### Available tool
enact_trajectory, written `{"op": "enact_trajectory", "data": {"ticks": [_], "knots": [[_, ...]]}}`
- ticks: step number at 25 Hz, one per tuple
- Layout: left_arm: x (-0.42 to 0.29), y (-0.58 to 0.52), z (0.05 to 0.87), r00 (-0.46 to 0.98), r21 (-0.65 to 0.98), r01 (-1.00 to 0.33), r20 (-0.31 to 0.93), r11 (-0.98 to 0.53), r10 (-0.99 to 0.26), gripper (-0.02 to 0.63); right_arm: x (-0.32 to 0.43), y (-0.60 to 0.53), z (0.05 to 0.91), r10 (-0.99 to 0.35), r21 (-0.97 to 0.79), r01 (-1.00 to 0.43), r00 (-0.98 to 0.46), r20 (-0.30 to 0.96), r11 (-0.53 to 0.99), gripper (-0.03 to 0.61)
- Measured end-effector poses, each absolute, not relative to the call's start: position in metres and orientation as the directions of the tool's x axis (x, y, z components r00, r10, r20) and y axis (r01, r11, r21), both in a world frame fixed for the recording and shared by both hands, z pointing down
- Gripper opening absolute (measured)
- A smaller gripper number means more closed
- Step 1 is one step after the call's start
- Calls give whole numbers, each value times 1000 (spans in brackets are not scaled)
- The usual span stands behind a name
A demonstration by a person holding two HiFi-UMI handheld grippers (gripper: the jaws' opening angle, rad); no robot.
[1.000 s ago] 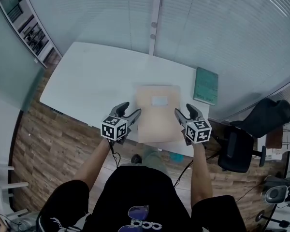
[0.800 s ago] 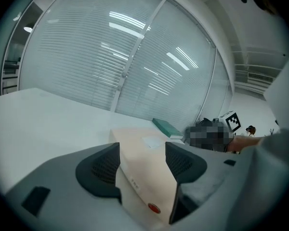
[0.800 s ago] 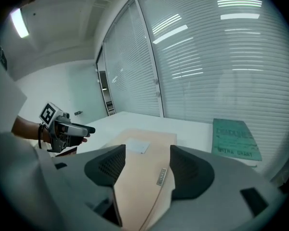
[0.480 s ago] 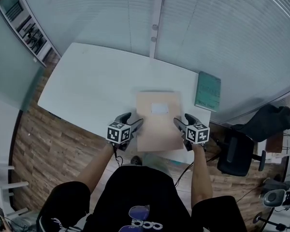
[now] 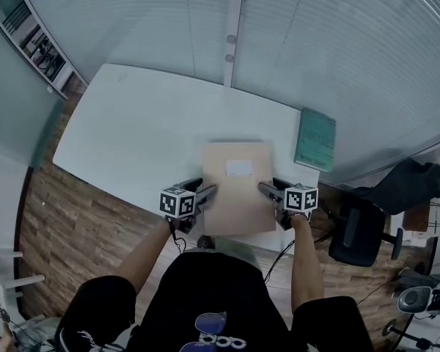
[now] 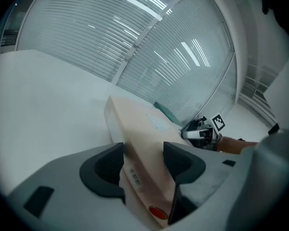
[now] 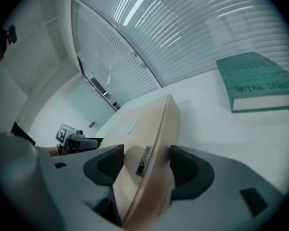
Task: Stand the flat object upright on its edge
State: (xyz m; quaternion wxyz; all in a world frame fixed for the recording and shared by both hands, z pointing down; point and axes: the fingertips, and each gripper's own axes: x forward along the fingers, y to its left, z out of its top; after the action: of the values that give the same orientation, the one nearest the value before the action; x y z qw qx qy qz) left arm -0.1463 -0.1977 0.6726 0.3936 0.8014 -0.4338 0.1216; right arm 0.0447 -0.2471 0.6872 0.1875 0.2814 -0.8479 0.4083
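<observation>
Currently counting one tan flat box [image 5: 238, 196] on the white worktop [image 5: 147, 130], broad face up, not on edge. Far end resting on the worktop; near end reaching the worktop's near edge, can't tell whether lifted off it. One white label [image 5: 240, 169] on the top face, toward the far end.

Two grippers at the box, left gripper [image 5: 207, 191] and right gripper [image 5: 268, 191], one per long side, opposite each other toward its near end.

For left gripper: jaws spread, straddling the box's left edge, pads close on either side of it, no clear squeeze. On that edge, per the left gripper view: one barcode sticker [image 6: 133, 176], one red round sticker [image 6: 157, 211].

For right gripper: jaws spread wide, just been opening, box's right edge between them, not clamped. One small dark tag [image 7: 143, 161] on that edge.

Both rolled relative to the box, so box sitting slantwise in each gap.

Two marker cubes: left marker cube [image 5: 177, 202] and right marker cube [image 5: 301, 199], each with one marker face turned up in the head view. Two forearms [image 5: 143, 251] running back from them.

One green book [image 5: 314, 139] lying flat at the worktop's right corner, apart from the box and from both grippers.

One black office chair [image 5: 359, 229] right of the worktop, over wooden floor [image 5: 81, 218]. Slatted blinds [image 5: 315, 50] past the worktop's far edge.
</observation>
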Motion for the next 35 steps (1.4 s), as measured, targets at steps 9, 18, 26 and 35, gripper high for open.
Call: {"op": "enact_trajectory", "data": {"ticks": [9, 18, 26, 35], "knots": [[-145, -198, 671, 577, 523, -801, 544, -292, -609, 272, 43, -246, 685, -341, -555, -649, -754, 562, 520, 305], [-146, -198, 660, 572, 492, -810, 538, -321, -620, 270, 40, -245, 669, -368, -515, -655, -747, 554, 553, 305], [-150, -210, 628, 552, 427, -828, 506, -363, -663, 270, 36, -250, 640, -413, -481, -654, -749, 518, 583, 306], [-151, -236, 578, 523, 347, -848, 423, -402, -740, 261, 38, -260, 597, -486, -406, -668, -738, 468, 624, 305]]}}
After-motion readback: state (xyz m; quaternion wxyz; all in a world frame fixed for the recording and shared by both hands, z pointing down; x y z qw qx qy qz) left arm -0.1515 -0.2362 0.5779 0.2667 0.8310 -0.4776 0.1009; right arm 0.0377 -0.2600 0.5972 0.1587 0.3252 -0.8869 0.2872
